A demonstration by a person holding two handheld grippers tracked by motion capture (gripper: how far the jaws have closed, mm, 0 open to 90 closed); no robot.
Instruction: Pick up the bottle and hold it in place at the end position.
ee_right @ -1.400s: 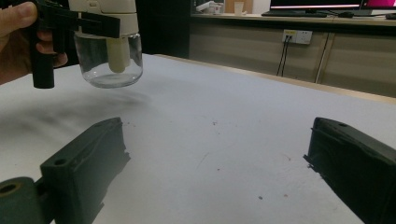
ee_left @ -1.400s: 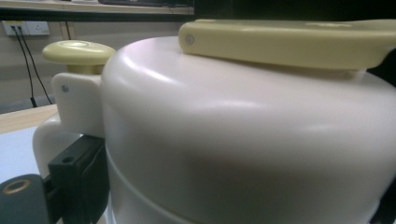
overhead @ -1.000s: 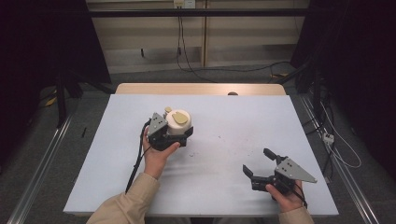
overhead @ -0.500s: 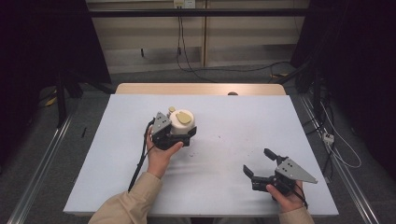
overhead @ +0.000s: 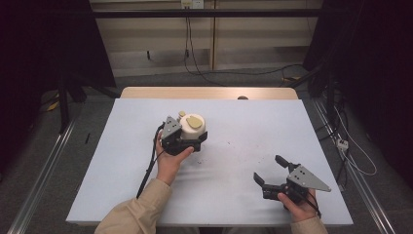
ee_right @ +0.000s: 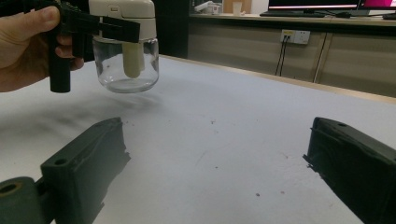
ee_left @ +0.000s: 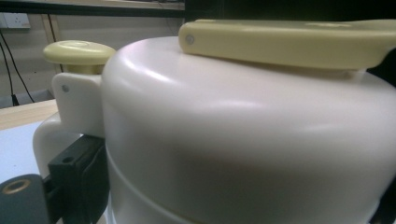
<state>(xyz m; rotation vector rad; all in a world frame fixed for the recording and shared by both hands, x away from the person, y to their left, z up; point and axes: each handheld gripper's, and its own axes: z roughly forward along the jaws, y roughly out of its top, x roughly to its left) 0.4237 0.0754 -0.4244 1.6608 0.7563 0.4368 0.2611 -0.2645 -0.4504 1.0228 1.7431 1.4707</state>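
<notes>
While the right gripper (overhead: pixel 271 176) rests low near the front right corner of the pale grey-blue table top (overhead: pixel 122 161), its two black jaws stand wide apart with only bare table between them, as the right gripper view confirms. It is held in the person's right hand (overhead: pixel 299 207), and a grey three-cornered plate sits on its top.

Well apart from it, near the middle of the table, the left gripper (overhead: pixel 197 140) is clamped on a clear glass jar with a cream-white plastic lid (overhead: pixel 194 127). In the right gripper view the same jar (ee_right: pixel 123 51) hangs clear of the table: its round glass body casts a shadow on the surface below, and a pale cream tube hangs inside the glass. The black jaws cross the white lid just above the glass, one on each side of it. The person's left hand (overhead: pixel 171 161), in a beige sleeve, grips the tool from the near side.

From the left gripper view, the domed white lid (ee_left: pixel 243 130) sits very close to the camera, with a flat pale-yellow lever (ee_left: pixel 289 42) lying across its top and a pale-yellow round knob (ee_left: pixel 78 51) standing at its far-left edge. One black jaw presses against the lid at the lower left.
</notes>
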